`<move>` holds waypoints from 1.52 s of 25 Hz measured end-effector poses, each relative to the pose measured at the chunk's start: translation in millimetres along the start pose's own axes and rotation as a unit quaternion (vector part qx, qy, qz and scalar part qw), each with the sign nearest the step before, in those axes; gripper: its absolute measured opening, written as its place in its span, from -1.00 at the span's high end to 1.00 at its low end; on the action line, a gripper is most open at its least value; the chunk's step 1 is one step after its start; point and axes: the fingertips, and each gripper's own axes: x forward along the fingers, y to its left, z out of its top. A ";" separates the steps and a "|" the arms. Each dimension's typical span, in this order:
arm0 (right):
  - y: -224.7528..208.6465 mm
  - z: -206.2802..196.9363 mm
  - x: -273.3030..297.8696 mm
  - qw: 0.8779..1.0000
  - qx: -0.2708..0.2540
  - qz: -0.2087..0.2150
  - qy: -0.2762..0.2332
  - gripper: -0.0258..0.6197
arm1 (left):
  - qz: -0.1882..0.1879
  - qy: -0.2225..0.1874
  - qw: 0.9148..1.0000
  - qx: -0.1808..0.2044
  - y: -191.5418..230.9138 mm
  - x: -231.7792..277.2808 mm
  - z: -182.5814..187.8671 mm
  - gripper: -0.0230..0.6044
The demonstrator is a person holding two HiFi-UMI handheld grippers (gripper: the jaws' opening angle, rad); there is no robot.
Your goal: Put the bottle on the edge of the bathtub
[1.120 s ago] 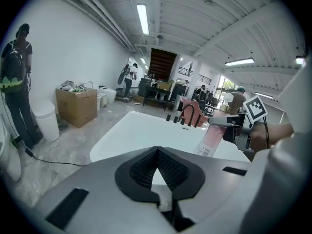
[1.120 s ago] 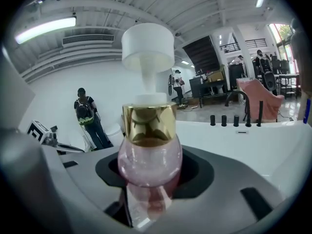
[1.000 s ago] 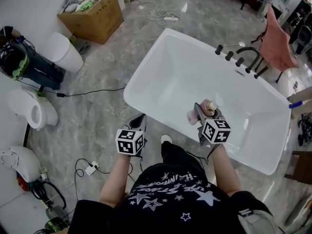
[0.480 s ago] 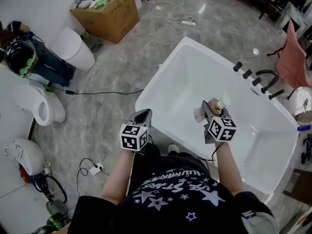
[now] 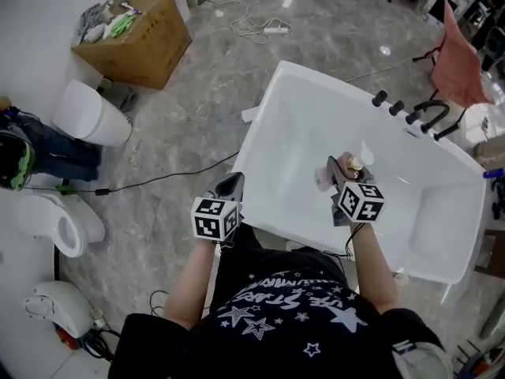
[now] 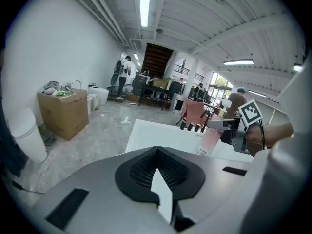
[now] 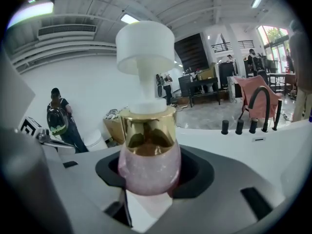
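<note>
A pink bottle [image 5: 341, 166] with a gold collar and a white pump cap is held upright over the basin of the white bathtub [image 5: 260, 136]. My right gripper [image 5: 335, 174] is shut on its round pink body [image 7: 148, 165]. In the right gripper view the tub's rim [image 7: 234, 140] runs just behind the bottle. My left gripper [image 5: 231, 185] hangs outside the tub's near rim with its jaws together and nothing in them. The left gripper view looks past its shut jaws to the tub [image 6: 156, 133] and the held bottle [image 6: 208, 140].
Black taps and a curved spout [image 5: 426, 115] line the tub's far rim. A pink cloth on a chair [image 5: 460, 58] stands behind them. A cardboard box [image 5: 130, 38], two toilets [image 5: 91, 113] [image 5: 55, 223], a floor cable [image 5: 166, 176] and a person [image 5: 24, 152] are to the left.
The head view has shifted, so the tub sits differently in the picture. Both grippers keep roughly their places, and the bottle stays gripped over the basin.
</note>
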 end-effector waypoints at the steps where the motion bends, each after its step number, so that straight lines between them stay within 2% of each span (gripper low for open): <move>1: 5.6 3.5 7.1 1.000 0.003 -0.013 -0.002 0.24 | -0.013 0.006 1.000 0.009 12.3 6.8 6.9 0.88; 3: 16.2 7.7 24.2 0.999 0.008 -0.034 -0.005 0.24 | -0.034 0.014 0.999 0.023 37.2 21.4 19.0 0.88; 7: 33.8 16.3 66.7 0.998 0.010 -0.061 -0.007 0.24 | -0.064 0.021 0.997 0.026 79.7 52.5 38.5 0.88; 16: 38.5 42.8 163.5 0.995 0.012 -0.099 -0.013 0.24 | -0.113 0.049 0.991 0.045 135.5 122.6 58.2 0.88; 28: -15.3 70.5 290.8 0.991 0.021 -0.132 -0.028 0.25 | -0.148 0.043 0.987 0.051 167.3 226.4 84.1 0.88; 38: -78.9 110.0 375.4 0.986 0.018 -0.156 -0.051 0.25 | -0.153 0.023 0.986 0.063 183.2 291.4 98.4 0.88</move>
